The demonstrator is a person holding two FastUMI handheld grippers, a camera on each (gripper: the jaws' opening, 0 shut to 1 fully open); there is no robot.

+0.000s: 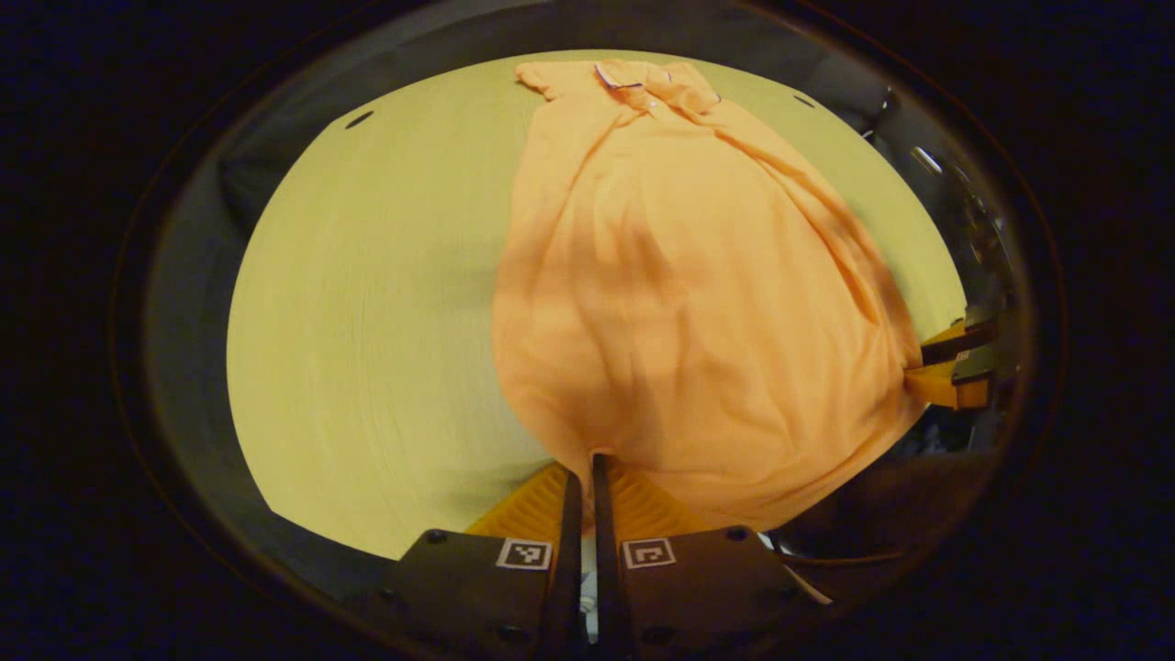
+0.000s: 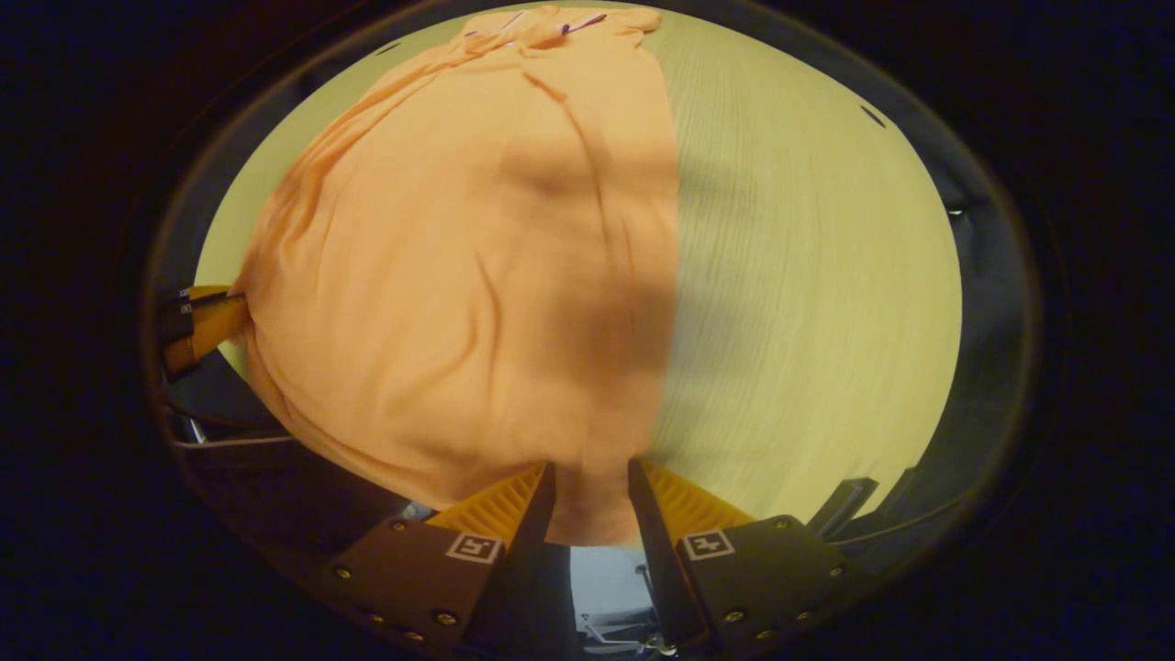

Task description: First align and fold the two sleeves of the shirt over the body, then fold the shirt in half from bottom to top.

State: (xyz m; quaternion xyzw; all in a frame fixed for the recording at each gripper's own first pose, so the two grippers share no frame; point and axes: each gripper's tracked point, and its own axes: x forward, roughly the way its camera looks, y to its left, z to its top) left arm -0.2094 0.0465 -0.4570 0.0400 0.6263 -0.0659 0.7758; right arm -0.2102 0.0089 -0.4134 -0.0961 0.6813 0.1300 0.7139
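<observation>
Currently at the bottom-to-top fold, by the look of it: the orange shirt point(image 1: 679, 303) lies lengthwise on the pale wooden table point(image 1: 367, 321), collar point(image 1: 643, 83) at the far end, body narrowed with no sleeve sticking out at the sides, so sleeves seem folded in already. Left gripper point(image 1: 587, 468) has its fingers nearly together, pinching the hem point(image 1: 643, 477) at one bottom corner. Right gripper point(image 2: 587, 487) sits at the other bottom corner with fingers parted a bit, hem cloth bunched between them; can't tell if both fingers actually press on it. In the right gripper view the left gripper also shows at the shirt's left edge, fingertips against the cloth.

To do this well: confirm the right side grip first, lift both corners level and together, carry them toward the collar at the same pace, keep the hem taut so the diagonal wrinkles flatten, land hem edge square near the shoulders.
</observation>
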